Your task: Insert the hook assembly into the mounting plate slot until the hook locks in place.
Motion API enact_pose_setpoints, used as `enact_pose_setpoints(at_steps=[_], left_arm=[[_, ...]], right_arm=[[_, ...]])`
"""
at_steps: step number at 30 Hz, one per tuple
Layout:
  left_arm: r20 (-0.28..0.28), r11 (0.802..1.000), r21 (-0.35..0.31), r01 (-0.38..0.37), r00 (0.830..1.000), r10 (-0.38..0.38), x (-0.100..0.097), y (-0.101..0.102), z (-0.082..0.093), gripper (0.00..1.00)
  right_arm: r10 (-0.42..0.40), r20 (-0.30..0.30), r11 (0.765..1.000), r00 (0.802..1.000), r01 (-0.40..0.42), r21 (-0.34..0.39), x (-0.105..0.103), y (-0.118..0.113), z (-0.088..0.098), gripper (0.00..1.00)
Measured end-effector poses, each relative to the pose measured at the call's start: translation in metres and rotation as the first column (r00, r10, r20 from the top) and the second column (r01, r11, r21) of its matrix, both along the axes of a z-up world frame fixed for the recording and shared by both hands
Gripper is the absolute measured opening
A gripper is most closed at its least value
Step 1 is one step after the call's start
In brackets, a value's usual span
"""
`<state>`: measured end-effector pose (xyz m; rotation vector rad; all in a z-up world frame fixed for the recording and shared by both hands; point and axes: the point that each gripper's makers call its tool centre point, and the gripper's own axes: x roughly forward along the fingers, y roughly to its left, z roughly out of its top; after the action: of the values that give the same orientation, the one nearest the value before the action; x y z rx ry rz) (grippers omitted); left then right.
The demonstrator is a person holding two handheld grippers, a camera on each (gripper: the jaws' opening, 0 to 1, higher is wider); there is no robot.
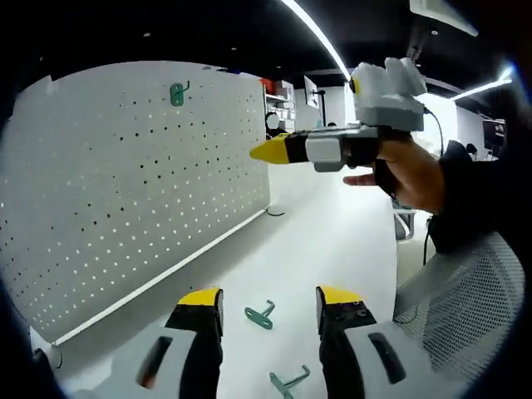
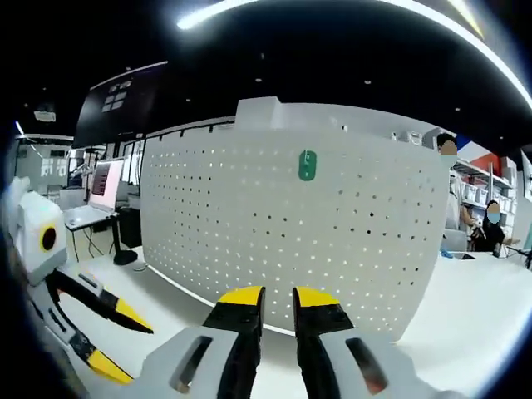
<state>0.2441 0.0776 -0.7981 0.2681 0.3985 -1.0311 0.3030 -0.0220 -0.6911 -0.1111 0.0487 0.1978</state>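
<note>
A white pegboard [image 1: 125, 191] stands on the worktop [image 1: 332, 241] with one green hook [image 1: 179, 93] already hung near its top, at about 11 o'clock in the left gripper view. Two loose hooks lie flat on the worktop: one [image 1: 260, 314] between the left claw [image 1: 270, 303] tips, another [image 1: 288, 381] lower, at 6 o'clock. The left claw hangs wide open and empty above them, touching neither. The right claw [image 2: 277, 303], held by a hand [image 1: 411, 170] at 2 o'clock in the left gripper view, faces the board with its jaws nearly together, a narrow gap between them, and nothing held.

The likely trouble lies in the pick-up: the hooks are thin and flat on a smooth worktop, so a closing claw could skid one aside or pinch it crooked, leaving its prongs misaligned with the board's small holes. A hook pushed in askew may seat without locking.
</note>
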Motion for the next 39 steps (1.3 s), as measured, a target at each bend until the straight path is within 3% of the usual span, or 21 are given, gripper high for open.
enact_pose_setpoints(at_steps=[7, 15, 23, 31, 39], left_arm=[[-0.053, 0.999, 0.043, 0.007, 0.999, -0.005, 0.014, -0.011, -0.025, 0.45], [-0.078, 0.994, 0.109, 0.017, 0.997, -0.009, 0.023, -0.017, -0.051, 0.44], [-0.103, 0.987, 0.161, 0.013, 0.995, 0.004, 0.029, -0.015, -0.069, 0.41], [-0.11, 0.979, 0.202, 0.036, 0.994, -0.014, 0.029, -0.024, -0.083, 0.4], [-0.084, 0.97, 0.243, 0.017, 0.996, 0.004, 0.04, -0.014, -0.086, 0.34]], right_arm=[[0.014, 0.04, 0.999, 0.999, -0.016, 0.044, -0.008, -0.005, 0.03, 0.2], [0.046, 0.06, 0.998, 0.997, -0.048, 0.038, -0.026, -0.01, 0.057, 0.25], [0.046, 0.129, 0.999, 0.991, -0.049, 0.021, -0.05, -0.016, 0.089, 0.3], [0.023, 0.128, 0.999, 0.991, -0.027, 0.033, -0.058, -0.025, 0.085, 0.3], [0.019, 0.121, 0.999, 0.993, -0.024, 0.04, -0.059, -0.026, 0.081, 0.3]])
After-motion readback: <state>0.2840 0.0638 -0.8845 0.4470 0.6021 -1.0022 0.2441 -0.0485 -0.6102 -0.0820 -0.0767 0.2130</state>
